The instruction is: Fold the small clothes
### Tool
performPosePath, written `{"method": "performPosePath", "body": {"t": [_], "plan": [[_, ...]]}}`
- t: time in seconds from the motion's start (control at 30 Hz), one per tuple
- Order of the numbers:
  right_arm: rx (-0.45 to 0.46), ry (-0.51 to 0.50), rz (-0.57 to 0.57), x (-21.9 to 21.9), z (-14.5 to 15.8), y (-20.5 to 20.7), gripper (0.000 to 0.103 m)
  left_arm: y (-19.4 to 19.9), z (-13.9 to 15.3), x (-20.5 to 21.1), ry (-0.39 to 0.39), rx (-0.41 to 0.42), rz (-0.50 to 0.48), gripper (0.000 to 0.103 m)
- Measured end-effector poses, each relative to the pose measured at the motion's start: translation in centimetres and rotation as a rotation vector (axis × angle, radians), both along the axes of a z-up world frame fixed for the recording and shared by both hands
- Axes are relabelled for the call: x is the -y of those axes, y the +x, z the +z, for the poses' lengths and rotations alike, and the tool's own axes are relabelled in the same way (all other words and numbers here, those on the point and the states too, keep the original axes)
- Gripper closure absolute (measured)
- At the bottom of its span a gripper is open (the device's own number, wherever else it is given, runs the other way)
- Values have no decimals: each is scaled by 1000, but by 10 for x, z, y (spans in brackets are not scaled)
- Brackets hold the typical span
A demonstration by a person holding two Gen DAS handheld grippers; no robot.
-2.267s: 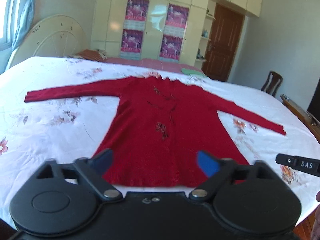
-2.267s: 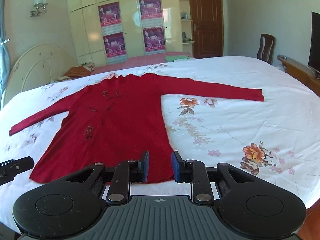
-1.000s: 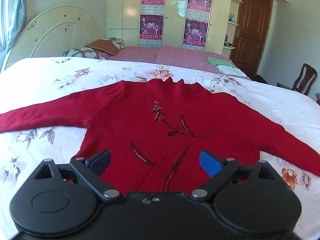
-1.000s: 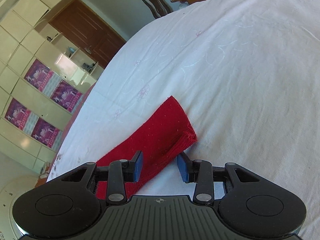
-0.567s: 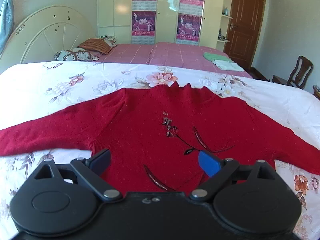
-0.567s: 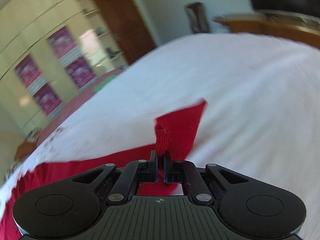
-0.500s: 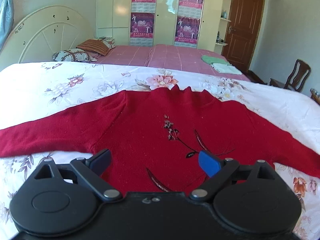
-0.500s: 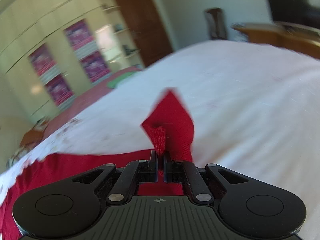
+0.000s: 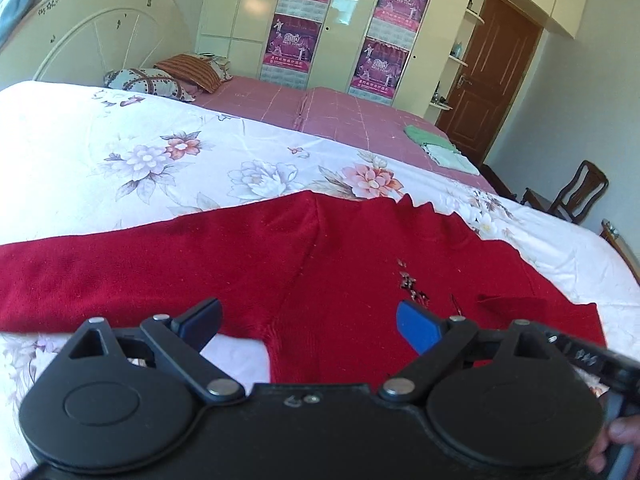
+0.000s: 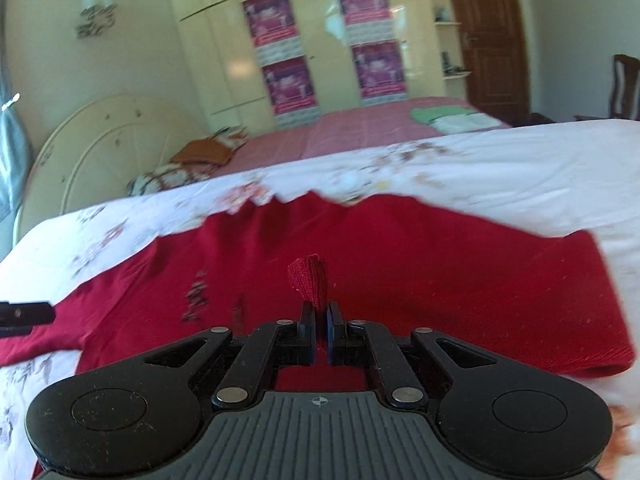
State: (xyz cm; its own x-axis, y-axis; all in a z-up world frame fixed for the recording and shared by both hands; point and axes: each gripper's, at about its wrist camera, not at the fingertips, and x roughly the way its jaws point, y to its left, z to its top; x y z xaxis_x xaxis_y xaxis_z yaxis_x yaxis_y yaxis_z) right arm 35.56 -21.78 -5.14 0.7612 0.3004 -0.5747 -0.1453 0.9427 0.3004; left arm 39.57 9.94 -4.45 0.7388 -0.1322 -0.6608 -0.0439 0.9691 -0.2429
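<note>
With the cuff (image 10: 310,280) clamped between its closed jaws, my right gripper (image 10: 319,334) now holds the right sleeve (image 10: 500,292) over the sweater (image 9: 320,280) chest; a second ago this cuff lay flat at the far edge of the bed (image 9: 120,152), well apart from the body. The sleeve has since been carried inward and doubles back on itself, with a fold showing at its outer end. In the left view the cuff end appears as a small raised flap beside the embroidery (image 9: 412,288).

My left gripper (image 9: 308,322) hovers above the left armpit with its jaws wide apart, gripping nothing; it has drifted toward the left sleeve (image 9: 100,276) since the earlier frames, which is still stretched out flat across the sheet.

The sweater lies face up, spread on the floral sheet, collar (image 9: 404,204) pointing toward the pillows (image 9: 168,76). A green cloth (image 9: 436,148) sits apart on the pink bedding.

I judge the first sleeve fold nearly complete: the cuff needs setting down and releasing on the chest. The left sleeve remains to be folded in, then the body. The knit looks limp and may bunch when released.
</note>
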Motion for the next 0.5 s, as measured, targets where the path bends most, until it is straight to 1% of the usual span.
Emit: {"method": "performPosePath", "body": {"t": [0.1, 0.17, 0.2, 0.3, 0.37, 0.5], "plan": [[-24, 1, 52, -33, -12, 20, 99, 2, -3, -14, -53, 5, -7, 14], [-42, 4, 90, -51, -20, 28, 99, 5, -5, -20, -79, 0, -22, 29], [-52, 5, 107, -58, -24, 29, 99, 6, -7, -21, -87, -8, -32, 31], [-62, 13, 138, -80, -32, 29, 98, 8, -10, -20, -94, -16, -53, 31], [-54, 20, 150, -85, -34, 28, 98, 10, -13, -16, -100, -15, -68, 25], [-35, -3, 152, -87, -31, 26, 98, 18, -21, 0, -137, -32, -115, 25]]}}
